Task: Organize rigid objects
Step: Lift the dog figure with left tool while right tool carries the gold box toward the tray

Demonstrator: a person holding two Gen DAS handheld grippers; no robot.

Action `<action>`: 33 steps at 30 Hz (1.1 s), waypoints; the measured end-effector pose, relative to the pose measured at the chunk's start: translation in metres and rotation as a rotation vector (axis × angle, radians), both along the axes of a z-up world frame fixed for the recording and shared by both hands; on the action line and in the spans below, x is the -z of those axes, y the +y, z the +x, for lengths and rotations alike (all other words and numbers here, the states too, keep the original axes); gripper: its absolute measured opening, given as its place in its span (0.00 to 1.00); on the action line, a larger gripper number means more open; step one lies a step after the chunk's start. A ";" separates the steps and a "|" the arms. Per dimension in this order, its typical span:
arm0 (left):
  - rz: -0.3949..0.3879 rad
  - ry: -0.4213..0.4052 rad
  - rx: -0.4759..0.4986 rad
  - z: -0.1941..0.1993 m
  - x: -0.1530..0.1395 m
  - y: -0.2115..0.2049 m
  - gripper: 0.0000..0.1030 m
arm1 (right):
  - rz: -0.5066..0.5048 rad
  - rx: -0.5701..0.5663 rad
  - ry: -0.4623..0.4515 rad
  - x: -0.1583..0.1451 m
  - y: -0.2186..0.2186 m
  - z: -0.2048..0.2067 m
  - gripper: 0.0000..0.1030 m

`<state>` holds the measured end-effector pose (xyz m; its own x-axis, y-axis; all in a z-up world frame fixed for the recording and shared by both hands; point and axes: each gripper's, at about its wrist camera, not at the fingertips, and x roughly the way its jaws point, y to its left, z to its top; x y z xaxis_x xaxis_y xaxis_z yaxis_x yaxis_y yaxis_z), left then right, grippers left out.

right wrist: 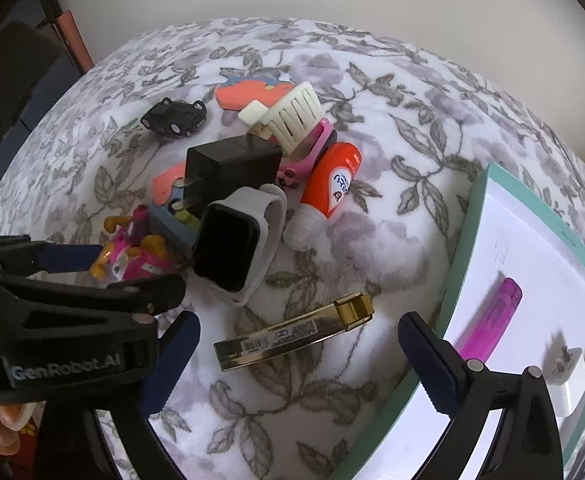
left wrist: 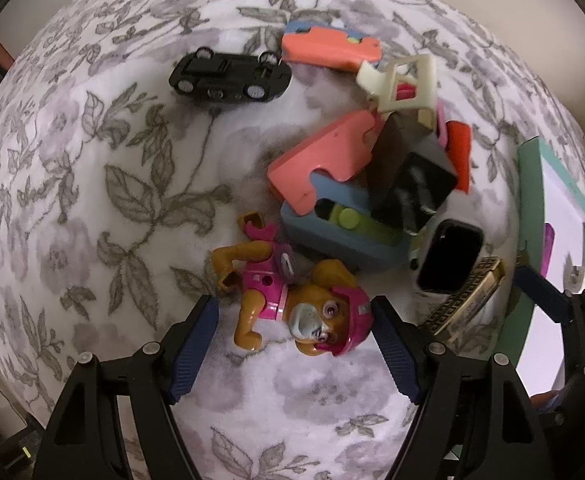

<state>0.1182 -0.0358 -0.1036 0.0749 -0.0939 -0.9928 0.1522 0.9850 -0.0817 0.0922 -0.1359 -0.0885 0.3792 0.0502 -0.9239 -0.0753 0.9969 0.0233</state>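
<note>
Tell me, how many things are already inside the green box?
2 that I can see. A purple lighter lies in the middle of the green box, and a white plug sits nearer the camera. More may be hidden behind the right gripper.

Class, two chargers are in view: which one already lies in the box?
The white charger, lying inside the box beside the lighter; the black charger sits in the toy pile.

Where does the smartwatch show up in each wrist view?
Left wrist: the smartwatch sits right of centre, beside the gold case.
Right wrist: the smartwatch sits left of centre, in front of the black charger.
Shared landmark: the toy pup lies next to it in both.
</note>
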 end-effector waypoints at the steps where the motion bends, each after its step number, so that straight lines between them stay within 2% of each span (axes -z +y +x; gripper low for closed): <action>1: -0.002 0.003 -0.002 0.003 0.002 0.002 0.77 | 0.006 -0.006 -0.001 0.003 0.000 0.001 0.98; 9: 0.004 0.010 -0.011 0.001 0.005 0.014 0.77 | 0.004 -0.038 -0.002 0.020 0.009 0.004 0.98; 15: 0.007 0.010 -0.018 0.004 0.017 0.006 0.76 | -0.020 -0.060 -0.002 0.030 0.016 0.002 0.97; 17: 0.007 0.010 -0.016 0.003 0.016 0.007 0.76 | -0.012 -0.054 -0.009 0.029 0.014 0.002 0.95; 22: 0.008 0.010 -0.016 0.004 0.014 0.008 0.76 | -0.049 -0.062 -0.011 0.027 0.010 -0.004 0.80; 24: 0.015 0.009 -0.014 0.006 0.016 0.008 0.76 | -0.054 -0.074 -0.011 0.025 0.010 -0.007 0.80; 27: 0.037 0.000 -0.007 0.008 0.018 0.007 0.70 | -0.058 -0.078 -0.010 0.025 0.011 -0.009 0.80; 28: 0.051 -0.007 -0.002 0.008 0.017 0.006 0.66 | -0.057 -0.077 -0.010 0.024 0.011 -0.009 0.80; 33: 0.055 -0.014 0.001 0.011 0.018 0.005 0.65 | -0.058 -0.070 -0.008 0.022 0.009 -0.011 0.80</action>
